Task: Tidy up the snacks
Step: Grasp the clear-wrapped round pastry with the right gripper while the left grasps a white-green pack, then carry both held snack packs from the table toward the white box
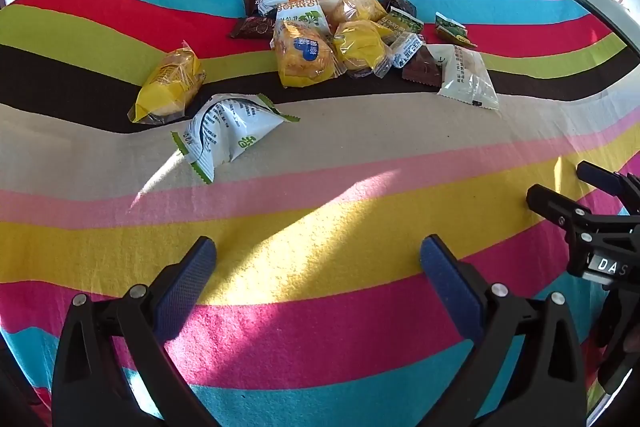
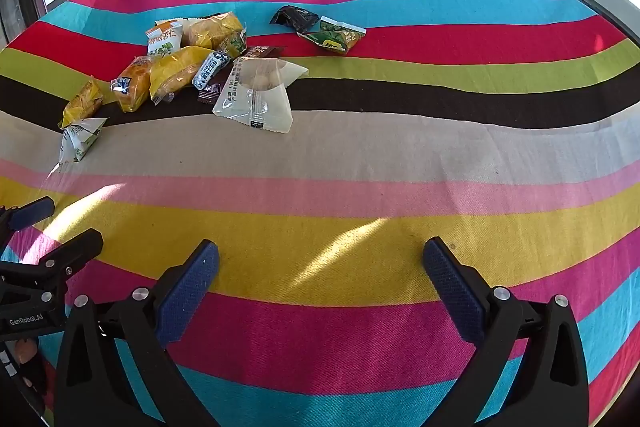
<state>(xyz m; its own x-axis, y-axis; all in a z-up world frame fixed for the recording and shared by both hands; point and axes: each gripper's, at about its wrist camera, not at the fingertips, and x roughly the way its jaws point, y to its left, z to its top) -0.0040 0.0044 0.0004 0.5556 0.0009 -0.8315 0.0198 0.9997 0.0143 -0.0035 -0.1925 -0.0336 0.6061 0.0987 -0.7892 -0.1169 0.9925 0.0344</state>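
Both grippers hover over the striped tablecloth (image 1: pixel 320 235) with nothing between their fingers. Seen from its own camera, the left gripper (image 1: pixel 318 259) has its blue-padded fingers (image 1: pixel 188 279) spread wide apart above the yellow and magenta stripes. The right gripper (image 2: pixel 320 261) is spread just as wide over the same stripes, its pads (image 2: pixel 452 283) bare.

Taking the pile of snacks (image 1: pixel 340 35) as the landmark: it sits on the red, green and dark brown stripes, well beyond both grippers, with the cream and pink stripes lying between. From the left gripper the pile is straight ahead; from the right gripper it lies ahead and off to the left (image 2: pixel 192 59).

Left of the pile, apart from it, lies a yellow wrapped cake (image 1: pixel 170 87), and just nearer than that a white packet with green edges (image 1: pixel 224 131) rests on the cream stripe, the closest snack to the left gripper. At the pile's near right edge lies a clear-and-white packet (image 1: pixel 466 75), the snack closest to the right gripper (image 2: pixel 258 91). Right of the pile and slightly farther back, a green packet (image 2: pixel 336 35) lies on the red stripe with a dark crumpled packet (image 2: pixel 294 17) touching its far left corner.
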